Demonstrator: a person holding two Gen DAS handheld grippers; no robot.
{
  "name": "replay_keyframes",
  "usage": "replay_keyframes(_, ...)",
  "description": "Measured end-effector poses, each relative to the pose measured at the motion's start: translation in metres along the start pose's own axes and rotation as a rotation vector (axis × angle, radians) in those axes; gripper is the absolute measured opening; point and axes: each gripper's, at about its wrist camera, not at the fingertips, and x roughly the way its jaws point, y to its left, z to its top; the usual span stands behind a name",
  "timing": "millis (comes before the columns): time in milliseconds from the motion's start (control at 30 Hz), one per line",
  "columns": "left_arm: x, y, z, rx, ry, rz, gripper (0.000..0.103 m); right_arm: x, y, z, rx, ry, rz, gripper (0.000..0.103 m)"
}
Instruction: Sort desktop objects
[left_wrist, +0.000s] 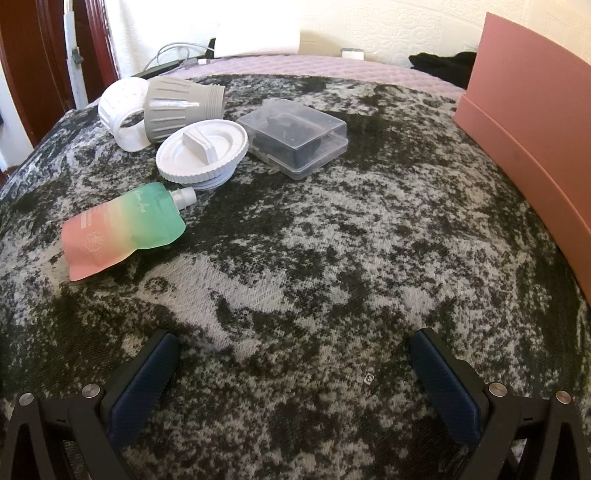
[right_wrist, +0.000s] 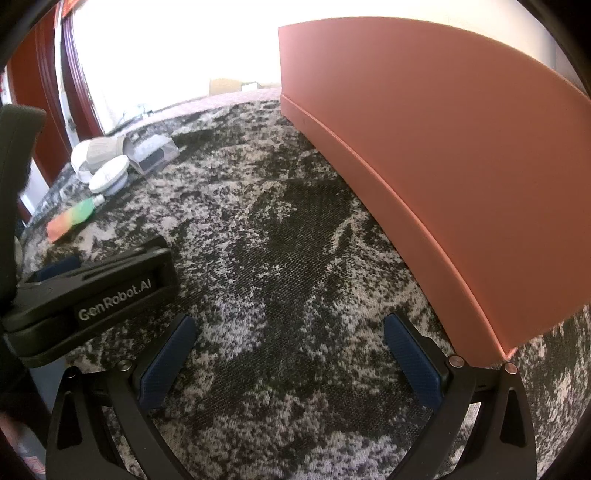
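On the mottled black-and-white cloth (left_wrist: 314, 258) at the far left lie a pink-to-green spout pouch (left_wrist: 123, 229), a white round lid (left_wrist: 201, 151), a grey ribbed cup (left_wrist: 177, 107) with a white ribbed ring (left_wrist: 122, 110) beside it, and a clear plastic case (left_wrist: 293, 136) with dark contents. My left gripper (left_wrist: 295, 343) hovers open well short of them, nothing between its blue pads. My right gripper (right_wrist: 290, 332) is open too, over bare cloth beside the pink bin (right_wrist: 424, 147). In the right wrist view the same pouch (right_wrist: 72, 218) and lid (right_wrist: 109, 173) sit far off, and the left gripper's black body (right_wrist: 92, 295) is at left.
The tall pink bin (left_wrist: 532, 140) stands along the right side of the cloth. Behind the table are cables (left_wrist: 177, 55), a white box (left_wrist: 258, 38), a dark garment (left_wrist: 443, 62) and dark red door frames (left_wrist: 22, 55). Bare cloth spans the middle.
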Motion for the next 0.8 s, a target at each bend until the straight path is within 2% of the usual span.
replay_keyframes(167,-0.0014,-0.0086,-0.0011,0.006,0.003,0.005,0.103,-0.0004,-0.0015,0.0013,0.0,-0.002,0.012,0.103)
replay_keyframes(800,-0.0031,-0.0024,-0.0004,0.004,0.005,0.001,0.103,-0.0017,-0.0026,0.0014,-0.003,-0.001,0.007,0.103)
